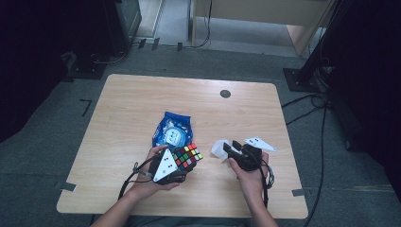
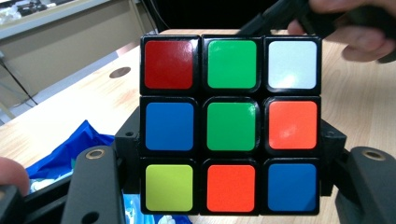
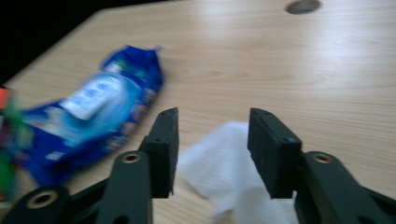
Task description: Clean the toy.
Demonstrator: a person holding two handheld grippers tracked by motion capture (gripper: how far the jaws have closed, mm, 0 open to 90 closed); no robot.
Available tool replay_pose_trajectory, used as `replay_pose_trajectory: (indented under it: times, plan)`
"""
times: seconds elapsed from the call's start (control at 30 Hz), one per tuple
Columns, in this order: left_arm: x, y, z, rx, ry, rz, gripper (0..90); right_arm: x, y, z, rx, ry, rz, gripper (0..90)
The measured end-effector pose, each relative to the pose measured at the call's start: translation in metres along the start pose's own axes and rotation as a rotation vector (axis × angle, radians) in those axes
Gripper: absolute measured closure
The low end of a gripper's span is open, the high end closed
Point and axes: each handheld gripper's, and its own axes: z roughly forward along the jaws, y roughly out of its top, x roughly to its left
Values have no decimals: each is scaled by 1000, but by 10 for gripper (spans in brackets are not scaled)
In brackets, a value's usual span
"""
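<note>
Black jaws of the left gripper (image 1: 182, 166) are clamped on a cube (image 2: 231, 125), which sits between them, lifted off the table (image 1: 127, 123). Behind the cube, near this gripper, lies a blue wipes pack (image 1: 173, 130). Apart to the side, the right gripper (image 3: 212, 144) has its jaws spread wide, holding nothing, and a white wipe (image 3: 224, 163) lies on the table in the gap between them, with the pack further beside it.

Both grippers black plastic. Left gripper (image 1: 185, 163) has white three-cornered plate with dark dots, right gripper (image 1: 227, 147) same. Brass-ringed screw holes on jaw arms, black cables trailing. Forearms bare, no sleeves.
</note>
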Motion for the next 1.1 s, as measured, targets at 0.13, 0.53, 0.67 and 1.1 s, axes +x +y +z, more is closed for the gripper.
replay_pose_trajectory:
  times: [0.13, 0.53, 0.67, 1.1]
  plan:
    - [0, 0, 1, 2, 5, -6, 337, 17, 7, -10, -24, 153, 79, 434]
    - [-9, 2, 5, 1, 9, -4, 337, 84, -1, -5, 76, 384, 108, 202]
    - [-14, 3, 6, -1, 10, -9, 337, 84, -7, 1, 101, 367, 133, 320]
    - [-6, -6, 5, 5, -78, -6, 337, 66, 4, -5, 109, 321, 137, 342]
